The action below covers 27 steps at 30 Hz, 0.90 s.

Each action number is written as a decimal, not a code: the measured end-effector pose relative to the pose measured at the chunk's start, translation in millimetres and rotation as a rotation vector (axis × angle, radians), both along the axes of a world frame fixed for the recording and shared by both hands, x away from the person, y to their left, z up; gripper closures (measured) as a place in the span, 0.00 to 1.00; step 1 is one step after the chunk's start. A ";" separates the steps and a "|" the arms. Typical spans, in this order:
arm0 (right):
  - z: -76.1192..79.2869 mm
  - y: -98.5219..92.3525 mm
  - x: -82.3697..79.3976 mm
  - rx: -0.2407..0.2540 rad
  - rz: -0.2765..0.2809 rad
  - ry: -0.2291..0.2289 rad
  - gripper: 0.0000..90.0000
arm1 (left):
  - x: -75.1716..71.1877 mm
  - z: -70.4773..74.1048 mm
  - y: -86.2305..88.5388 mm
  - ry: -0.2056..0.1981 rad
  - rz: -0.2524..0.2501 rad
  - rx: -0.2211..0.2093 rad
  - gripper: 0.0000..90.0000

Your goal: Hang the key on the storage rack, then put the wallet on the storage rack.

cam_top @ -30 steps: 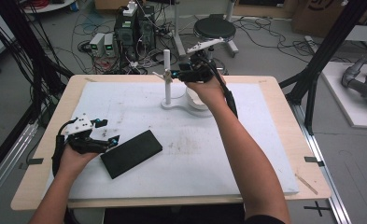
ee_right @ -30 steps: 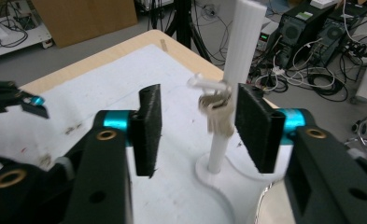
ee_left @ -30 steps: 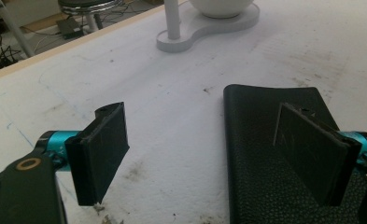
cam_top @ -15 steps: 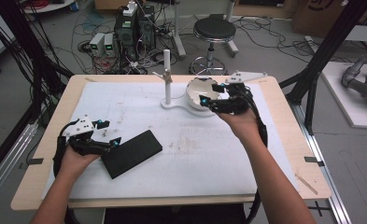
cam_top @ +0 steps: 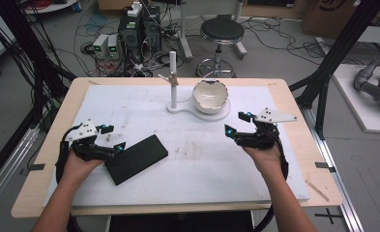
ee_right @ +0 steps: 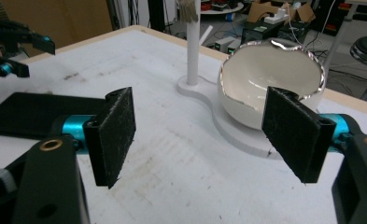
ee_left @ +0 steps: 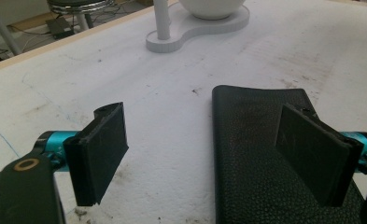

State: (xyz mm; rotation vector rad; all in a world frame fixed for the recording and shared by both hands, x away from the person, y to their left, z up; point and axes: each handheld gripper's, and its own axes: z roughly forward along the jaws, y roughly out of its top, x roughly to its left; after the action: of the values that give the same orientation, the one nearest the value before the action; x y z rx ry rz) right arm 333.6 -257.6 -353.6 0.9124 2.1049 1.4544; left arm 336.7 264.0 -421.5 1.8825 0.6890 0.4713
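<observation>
Table (cam_top: pixel 294 104) edge runs close behind the left gripper (cam_top: pixel 111 137), which sits at the left side, well left of the white stand (cam_top: pixel 174 92); its jaws are spread, empty, one of them over the near end of the black case (cam_top: pixel 137 158). That case lies flat and slantwise, left of the stand and nearer the person, with bare white mat between it and the stand's base. In the left gripper view the case (ee_left: pixel 260 154) is cut off by the bottom border, and the jaw covers part of it. The white bowl (cam_top: pixel 209 96) sits on the stand's round base, touching nothing else; from above its far rim hides part of the base. Right of the stand and nearer the person, the right gripper (cam_top: pixel 237 123) is off the mat with jaws that have just been opening, nothing between them, and open mat all around. In the right gripper view one jaw covers part of the bowl (ee_right: pixel 265 84), and the stand's post (ee_right: pixel 192 42) is cut off at the top.
</observation>
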 end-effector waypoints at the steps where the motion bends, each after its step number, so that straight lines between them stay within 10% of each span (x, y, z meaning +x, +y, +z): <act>1: -3.4 -0.1 0.0 0.001 -0.001 0.003 0.29 | 0.3 -0.2 0.2 0.003 0.004 -0.001 0.19; 27: -22.6 -10.8 6.2 -0.002 -0.056 0.054 0.26 | 2.4 -0.5 0.5 0.022 -0.009 -0.008 0.19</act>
State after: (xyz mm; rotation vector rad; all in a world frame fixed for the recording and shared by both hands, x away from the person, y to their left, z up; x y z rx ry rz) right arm 339.7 -268.4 -376.2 1.0116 2.1015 1.4142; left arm 339.1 264.5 -422.0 1.8849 0.6958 0.4420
